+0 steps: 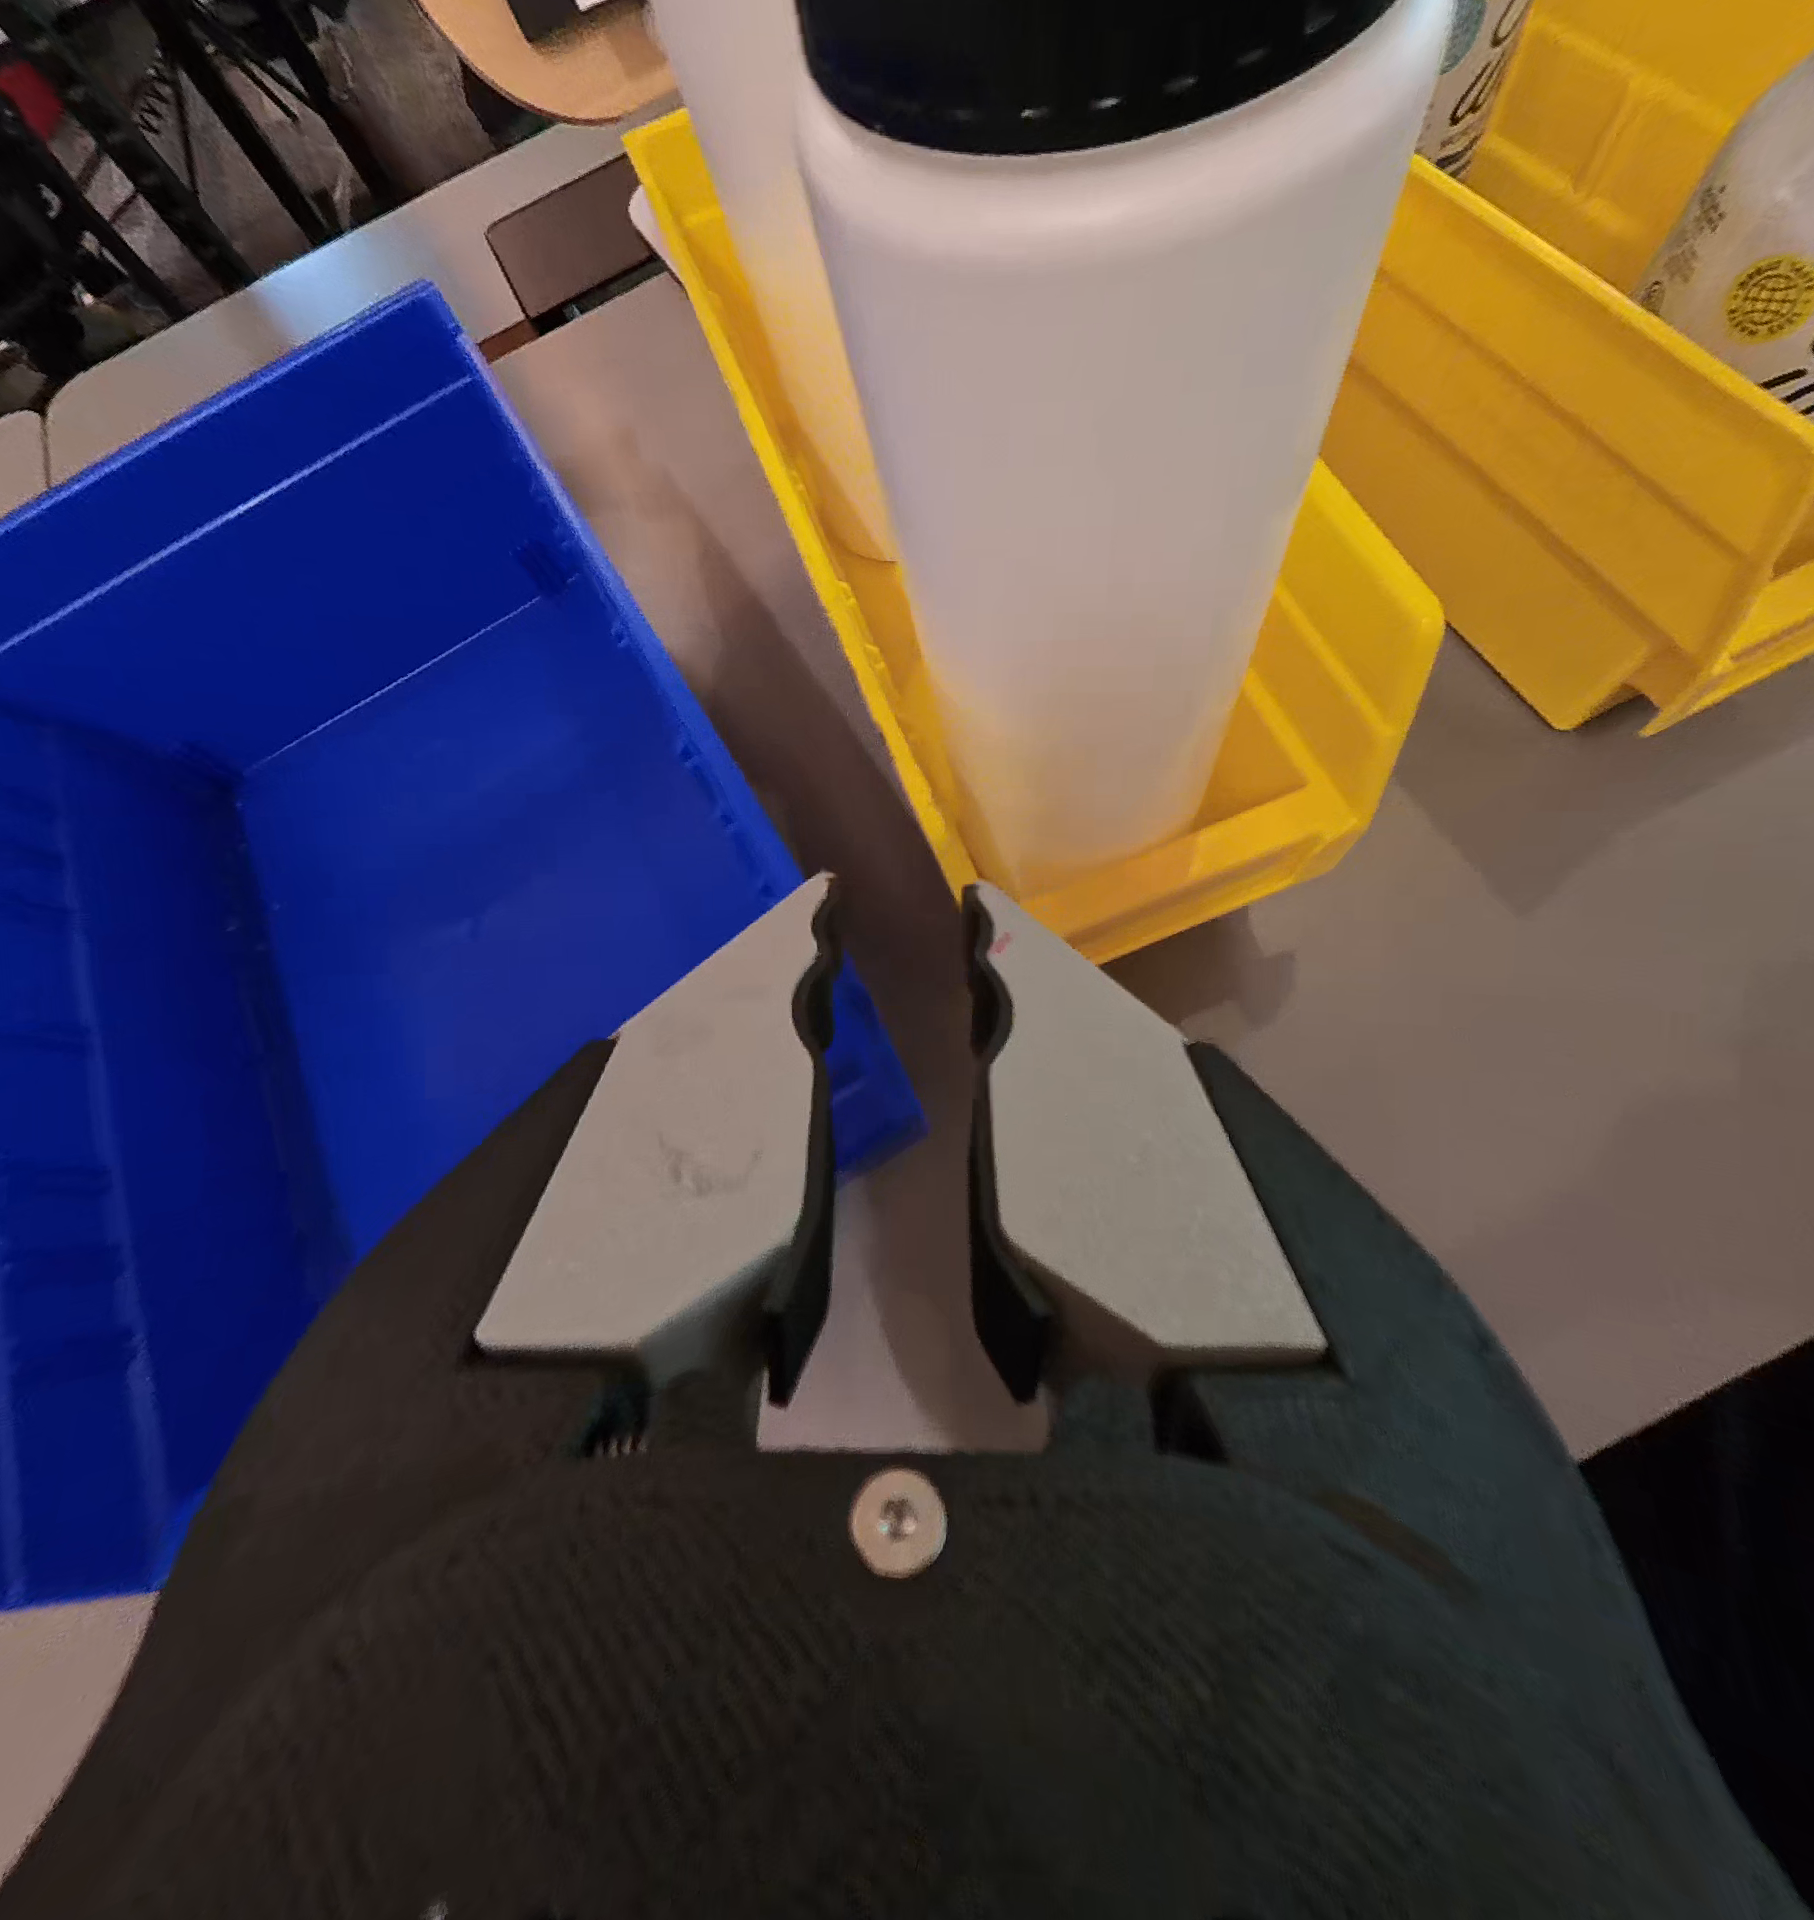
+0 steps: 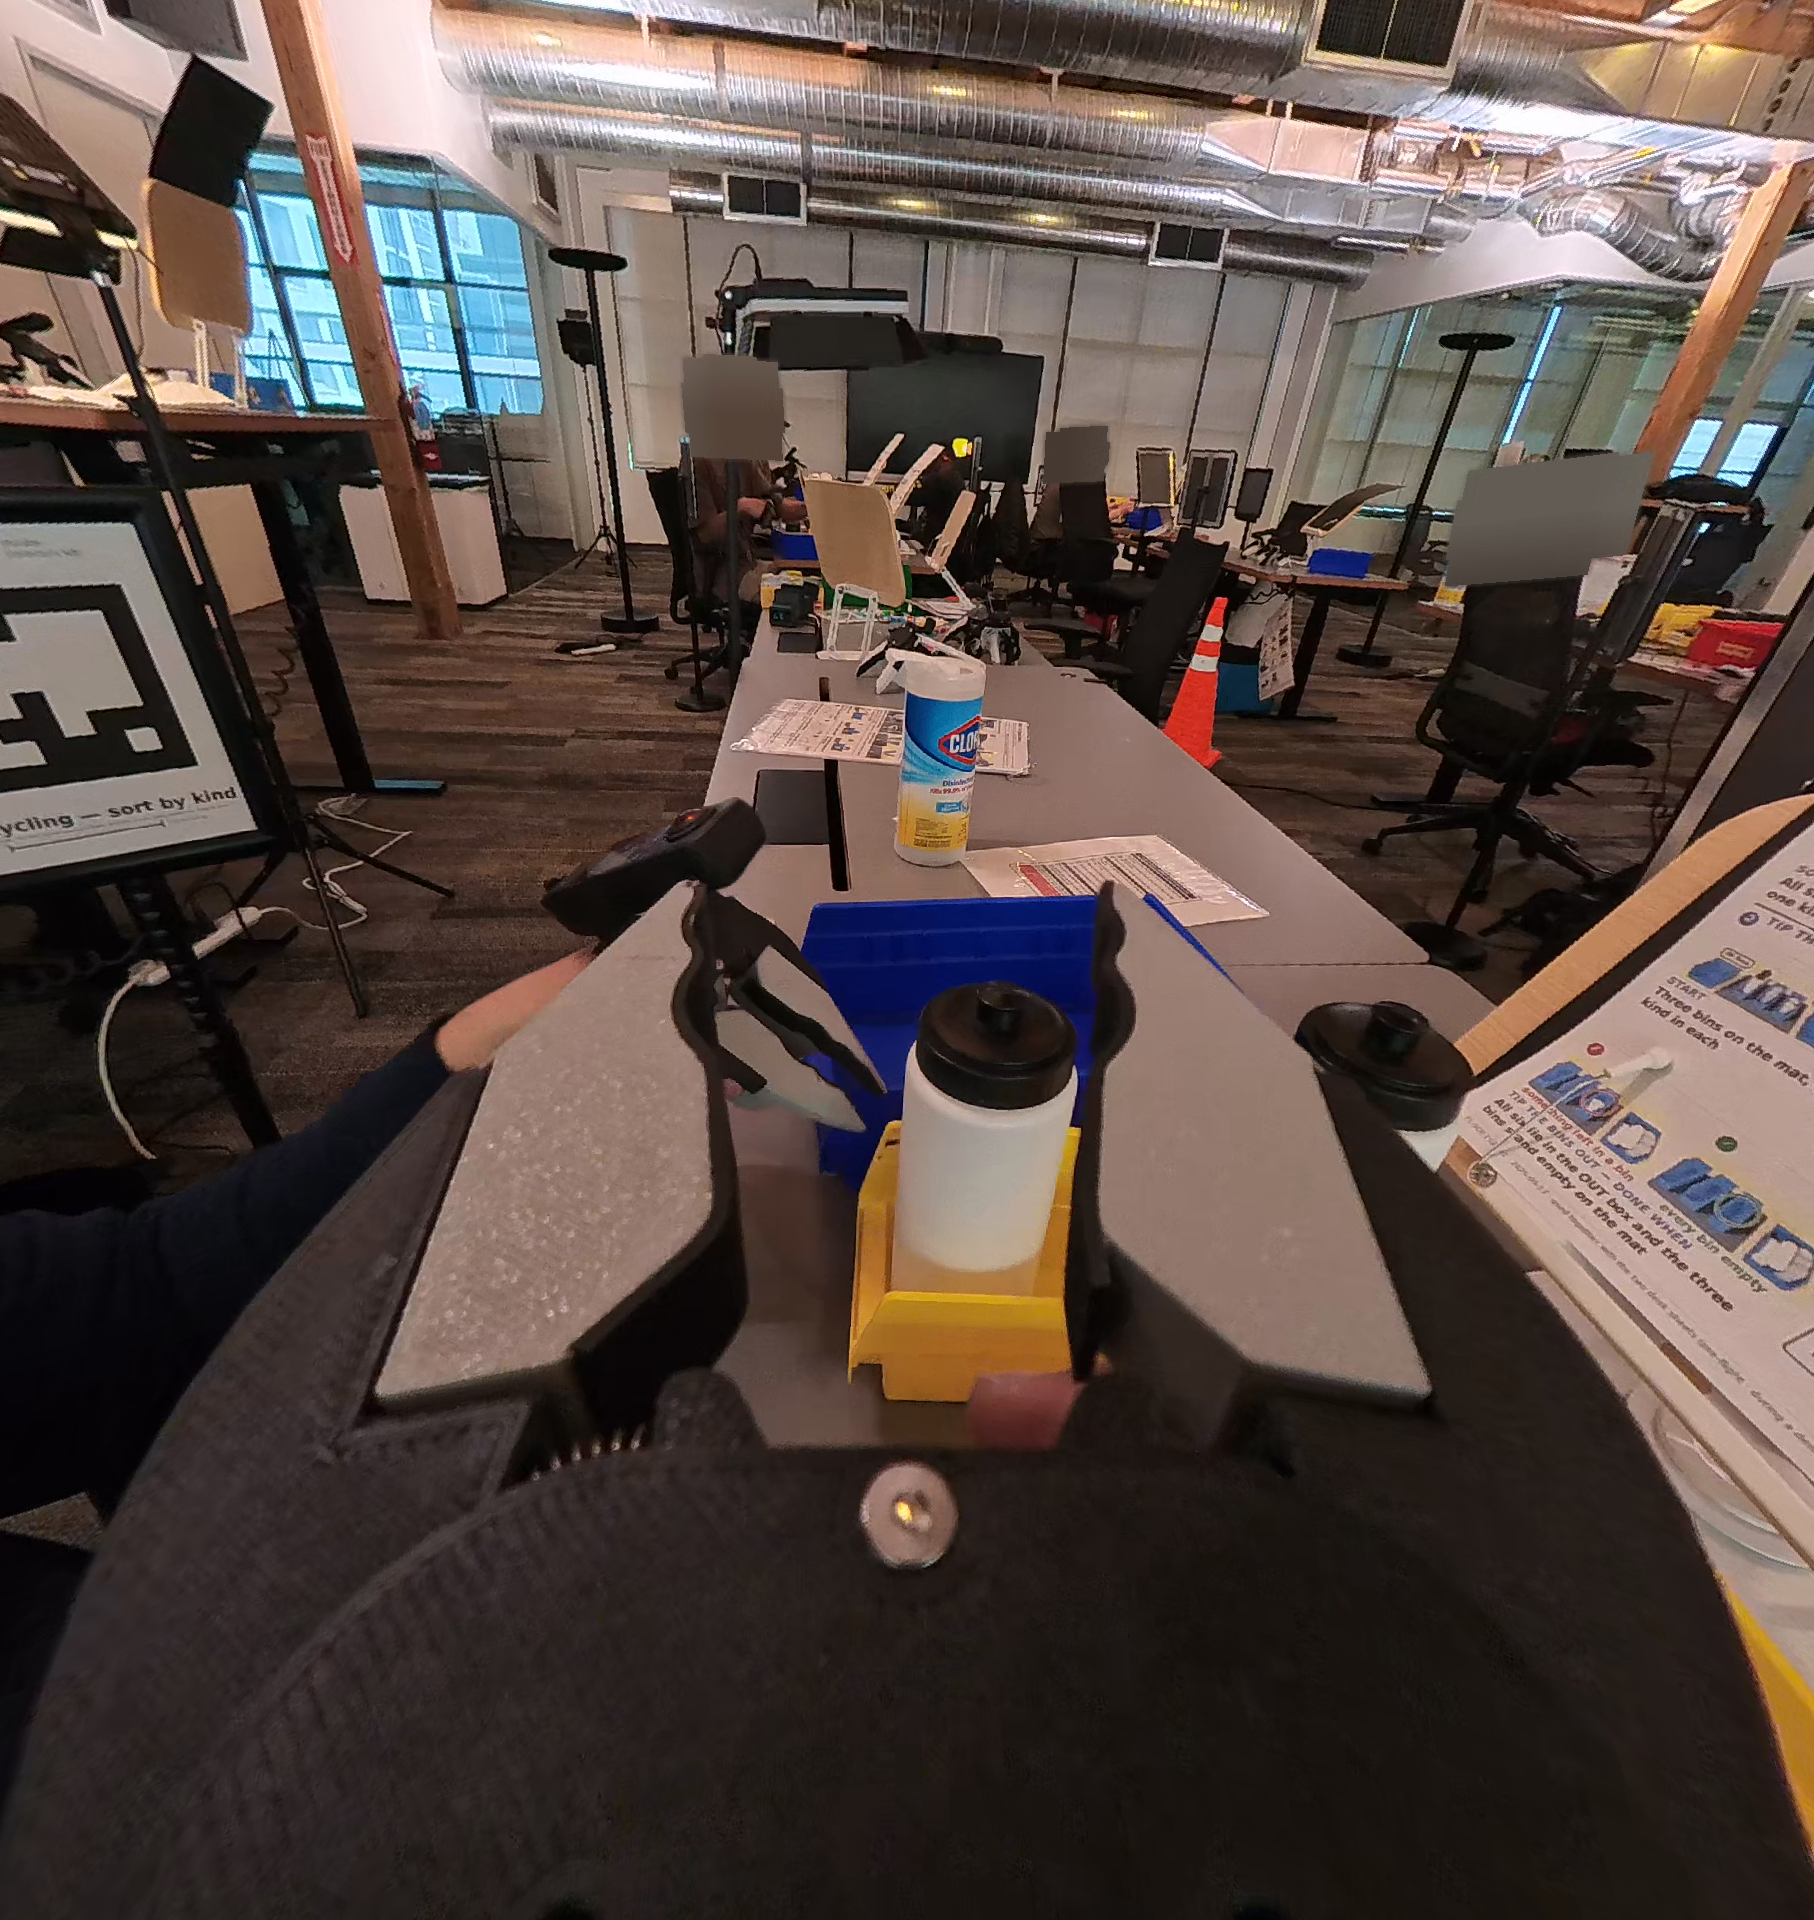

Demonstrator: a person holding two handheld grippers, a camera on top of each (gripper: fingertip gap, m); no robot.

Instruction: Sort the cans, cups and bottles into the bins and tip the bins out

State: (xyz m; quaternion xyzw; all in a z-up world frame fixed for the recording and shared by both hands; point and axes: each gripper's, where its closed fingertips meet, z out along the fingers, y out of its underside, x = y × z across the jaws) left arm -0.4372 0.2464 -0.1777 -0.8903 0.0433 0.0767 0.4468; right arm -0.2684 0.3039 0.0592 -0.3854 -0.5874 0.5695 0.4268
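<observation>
White bottle [image 2: 986, 1153] upright inside small yellow bin [image 2: 950, 1330] on grey tabletop [image 1: 1505, 1039], beside blue bin [image 1: 311, 831]. Left claw [image 1: 898, 899] narrowly parted, empty; right claw [image 2: 898, 925] spread wide, empty.

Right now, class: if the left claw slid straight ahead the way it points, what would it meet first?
Probably the front lip of the small yellow bin holding the white bottle; the open left claw sits just short of it, though height is unclear.
</observation>
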